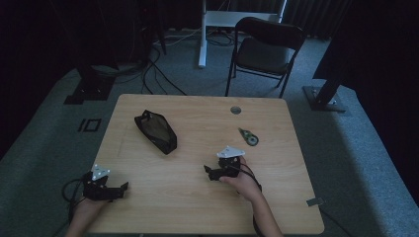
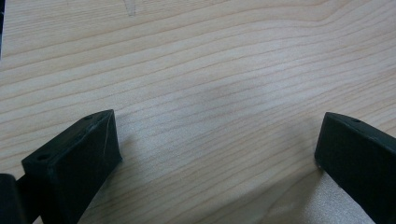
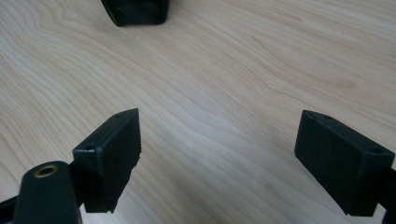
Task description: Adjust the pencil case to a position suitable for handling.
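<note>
A black mesh pouch (image 1: 156, 131) lies open on the wooden table (image 1: 197, 202), left of centre toward the far side. A small green and black tape dispenser (image 1: 248, 137) lies right of centre. My left gripper (image 1: 123, 190) rests low over the near left corner, open, with bare wood between its jaws (image 2: 219, 149). My right gripper (image 1: 208, 171) sits near the table's middle, pointing left, open and holding nothing (image 3: 217, 154). The near end of the pouch (image 3: 135, 11) shows at the top of the right gripper view.
A round cable hole (image 1: 235, 109) sits near the far edge. A dark folding chair (image 1: 264, 49) and a white desk leg (image 1: 202, 34) stand beyond the table. Cables lie on the grey carpet. A small grey tag (image 1: 314, 202) lies at the near right edge.
</note>
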{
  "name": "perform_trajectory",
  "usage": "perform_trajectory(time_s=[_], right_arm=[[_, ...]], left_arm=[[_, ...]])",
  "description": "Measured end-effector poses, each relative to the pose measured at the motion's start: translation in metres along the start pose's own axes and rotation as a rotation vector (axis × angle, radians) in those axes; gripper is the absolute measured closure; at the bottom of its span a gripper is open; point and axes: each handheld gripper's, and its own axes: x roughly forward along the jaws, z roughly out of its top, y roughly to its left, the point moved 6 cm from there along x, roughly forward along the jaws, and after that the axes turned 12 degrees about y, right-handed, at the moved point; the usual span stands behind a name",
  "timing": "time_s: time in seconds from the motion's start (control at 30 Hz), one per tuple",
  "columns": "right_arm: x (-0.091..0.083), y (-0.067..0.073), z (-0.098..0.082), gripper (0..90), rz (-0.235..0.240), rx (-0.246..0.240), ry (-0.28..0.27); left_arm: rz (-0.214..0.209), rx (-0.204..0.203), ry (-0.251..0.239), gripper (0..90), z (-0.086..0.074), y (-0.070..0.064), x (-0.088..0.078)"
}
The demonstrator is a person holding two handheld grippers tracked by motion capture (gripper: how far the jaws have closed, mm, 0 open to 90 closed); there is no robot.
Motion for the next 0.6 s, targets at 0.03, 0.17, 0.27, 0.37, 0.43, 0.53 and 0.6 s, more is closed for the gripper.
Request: perform_trajectory(time_s=[0.03,0.17,0.27,0.37,0.43,0.53,0.6], right_arm=[[0.002,0.002,0.002,14.1,0.003,-0.005,-0.001],[0.008,0.011,0.012,14.2,0.017,-0.022,-0.009],[0.013,0.018,0.019,14.2,0.025,-0.036,-0.012],[0.018,0.025,0.026,14.2,0.036,-0.044,-0.017],[0.022,0.029,0.029,14.2,0.040,-0.052,-0.018],[0.027,0.034,0.034,15.0,0.043,-0.062,-0.017],[0.029,0.037,0.037,15.3,0.048,-0.064,-0.019]], left_arm=[[0.000,0.001,0.001,0.0,0.000,0.000,0.000],[0.000,0.001,0.000,0.0,0.000,0.000,0.000],[0.000,0.001,0.001,0.0,0.000,0.000,0.000],[0.000,0.001,0.001,0.0,0.000,0.000,0.000],[0.000,0.001,0.001,0.0,0.000,0.000,0.000],[0.000,0.001,0.001,0.0,0.000,0.000,0.000],[0.000,0.001,0.001,0.0,0.000,0.000,0.000]])
